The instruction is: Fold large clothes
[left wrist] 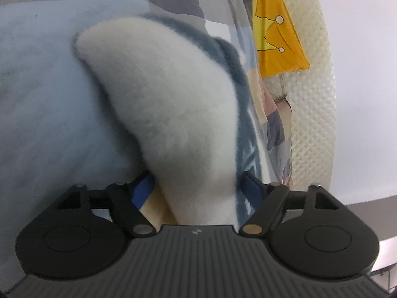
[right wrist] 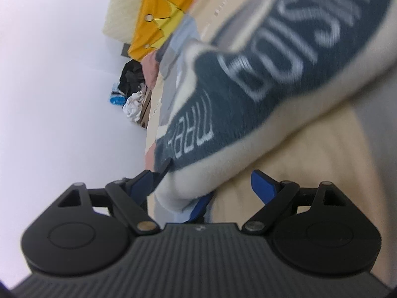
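left gripper (left wrist: 197,183): jaws wide, the blue fingers (left wrist: 145,188) stand on either side of a thick cream fleece fold of the garment (left wrist: 168,104) that runs between them; fleece looks to brush the right finger, gap shows by the left one, can't tell if the pads actually press it. fold rises away from the jaws in a blunt curve, dark blue outer side with white print showing along its right edge. behind it a pale blue bedsheet (left wrist: 37,99) on the left, patchwork bedding (left wrist: 270,124) and a yellow crown-print cloth (left wrist: 278,32) on the right, then a white textured headboard (left wrist: 312,99) and white wall. right gripper (right wrist: 207,186): jaws wide apart, garment's (right wrist: 260,74) cream edge sits against the left finger (right wrist: 144,183), right finger (right wrist: 263,186) stands clear with bare wood floor (right wrist: 310,149) between; no grip seen. garment spreads up and right from the jaws, dark blue face with white lettering, blurred, cream border. further out the same yellow cloth (right wrist: 158,17), a pile of black and white clothes (right wrist: 132,92) by the wall.
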